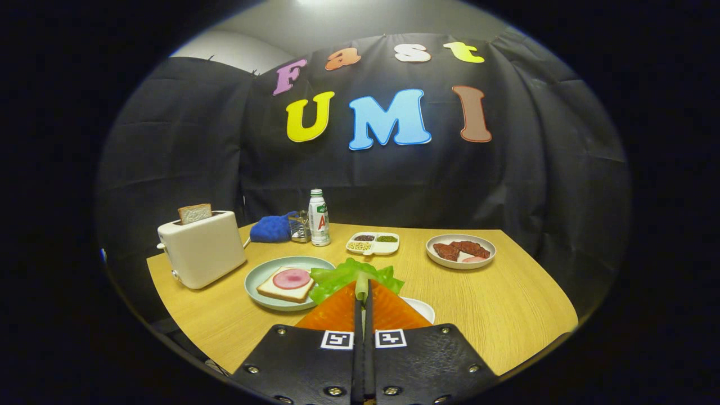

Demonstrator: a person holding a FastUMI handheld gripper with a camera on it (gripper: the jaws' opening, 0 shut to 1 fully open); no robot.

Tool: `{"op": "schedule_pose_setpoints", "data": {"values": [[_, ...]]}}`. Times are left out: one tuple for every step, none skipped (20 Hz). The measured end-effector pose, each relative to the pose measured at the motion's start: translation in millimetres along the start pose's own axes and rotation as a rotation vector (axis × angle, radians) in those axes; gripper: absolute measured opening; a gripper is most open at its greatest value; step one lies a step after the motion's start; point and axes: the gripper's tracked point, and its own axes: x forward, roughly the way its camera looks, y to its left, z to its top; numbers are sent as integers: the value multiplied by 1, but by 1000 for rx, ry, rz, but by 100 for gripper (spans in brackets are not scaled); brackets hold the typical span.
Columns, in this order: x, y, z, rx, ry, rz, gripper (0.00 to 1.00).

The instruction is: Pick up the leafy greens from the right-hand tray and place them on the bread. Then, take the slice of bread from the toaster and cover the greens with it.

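Between the closed fingers of the gripper [363,289] hangs the ruffled light-green lettuce leaf [349,277], pinched by its pale stem, its frills spreading to both sides just past the fingertips. From where I stand the leaf looks lifted clear of the white tray [423,308] whose rim peeps out to the right, below the fingers.

What matters now is the offset. The pale green round plate [260,277] sits just left of the fingers and a little ahead, carrying a square slice of white bread [274,290] topped with a pink round of ham [291,278]. The left edge of the leaf already overlaps the plate's near rim, so I judge the carry to be a short leftward swing before the leaf can be let down on the ham.

Farther left, near the edge of the wooden table [506,304], stands the cream-white toaster [201,248] with a browned slice of toast [194,213] standing upright in its slot, well apart from the plate.
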Motion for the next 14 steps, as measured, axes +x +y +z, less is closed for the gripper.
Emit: {"op": "schedule_pose_setpoints", "data": {"values": [[2,12,-2,6,69,18,0],[11,24,7,44,43,35,0],[15,30,14,73,10,51,0],[20,36,18,74,9,60,0],[23,43,22,76,4,72,0],[28,51,27,73,0,90,0],[33,58,30,66,-5,104,0],[39,64,33,53,-6,113,0],[44,70,34,45,-3,125,0],[49,78,37,42,0,141,0],[54,85,38,41,3,156,0],[58,91,41,40,3,166,0],[63,97,44,40,0,177,0],[67,103,48,43,-5,187,0]]}}
